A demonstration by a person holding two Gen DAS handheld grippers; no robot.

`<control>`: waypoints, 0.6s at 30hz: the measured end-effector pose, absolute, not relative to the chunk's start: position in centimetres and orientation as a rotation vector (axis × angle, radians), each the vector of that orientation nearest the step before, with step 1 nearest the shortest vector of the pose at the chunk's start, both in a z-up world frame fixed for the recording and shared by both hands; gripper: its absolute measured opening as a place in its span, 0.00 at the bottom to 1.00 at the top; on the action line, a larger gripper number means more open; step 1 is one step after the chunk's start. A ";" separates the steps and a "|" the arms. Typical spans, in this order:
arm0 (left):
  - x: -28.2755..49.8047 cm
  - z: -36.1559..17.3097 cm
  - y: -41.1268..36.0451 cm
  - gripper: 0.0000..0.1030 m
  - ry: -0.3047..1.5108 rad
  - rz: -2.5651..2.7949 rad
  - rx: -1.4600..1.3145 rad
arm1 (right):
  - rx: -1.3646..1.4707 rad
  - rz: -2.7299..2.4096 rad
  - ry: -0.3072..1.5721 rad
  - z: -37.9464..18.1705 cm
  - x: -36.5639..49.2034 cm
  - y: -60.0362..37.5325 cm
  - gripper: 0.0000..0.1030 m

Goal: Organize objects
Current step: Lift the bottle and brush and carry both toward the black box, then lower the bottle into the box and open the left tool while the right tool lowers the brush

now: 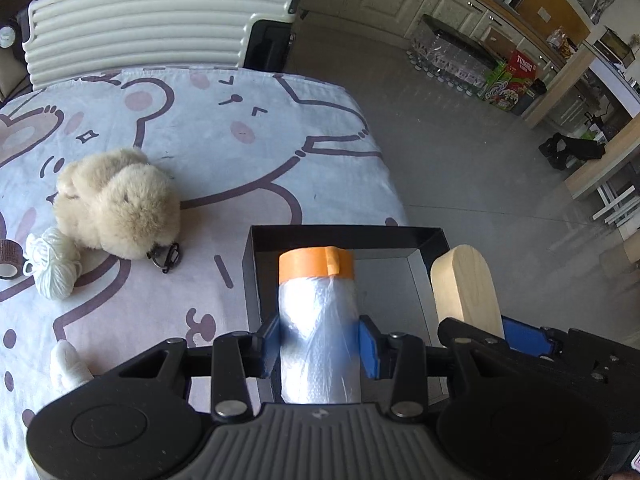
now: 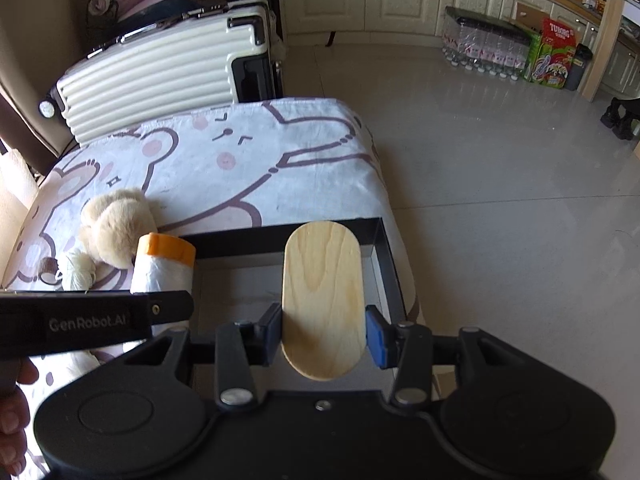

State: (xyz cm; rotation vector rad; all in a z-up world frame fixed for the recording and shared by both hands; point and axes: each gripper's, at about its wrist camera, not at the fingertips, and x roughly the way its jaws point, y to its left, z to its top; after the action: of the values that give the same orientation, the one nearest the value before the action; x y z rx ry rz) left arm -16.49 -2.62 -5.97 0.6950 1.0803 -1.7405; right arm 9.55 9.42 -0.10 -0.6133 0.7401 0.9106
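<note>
My left gripper [image 1: 320, 346] is shut on a roll of clear plastic film with an orange tape end [image 1: 318, 312], held over the open black box [image 1: 344, 237]. Beside it, my right gripper [image 2: 323, 334] is shut on an oval wooden block [image 2: 323, 300], also above the black box [image 2: 376, 264]. In the right wrist view the film roll [image 2: 164, 268] shows at the left, over the box's left wall. The wooden block [image 1: 466, 288] appears at the right of the left wrist view, over the box's right wall.
On the cartoon-print cloth [image 1: 224, 140] lie a beige plush toy [image 1: 120, 204], a white yarn ball [image 1: 54, 262], a brown tape roll [image 1: 8, 258] and a small white item [image 1: 68, 364]. A white suitcase [image 1: 156, 20] stands behind the table. Tiled floor [image 2: 500, 184] lies to the right.
</note>
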 end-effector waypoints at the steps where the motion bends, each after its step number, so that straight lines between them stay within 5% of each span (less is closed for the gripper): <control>1: -16.7 -6.2 -2.7 0.41 1.084 -1.739 0.710 | -0.615 0.904 0.748 -0.3 9.7 9.5 0.43; 18: -18.6 -9.3 -2.6 0.41 1.130 -1.645 0.831 | -0.672 0.845 0.891 -3.9 11.8 9.8 0.43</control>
State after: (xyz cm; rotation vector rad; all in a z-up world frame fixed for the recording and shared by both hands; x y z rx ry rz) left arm -18.60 -2.61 -9.27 0.8306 1.1304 -1.6453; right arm 11.77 9.77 -3.93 -0.6720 0.8912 0.8449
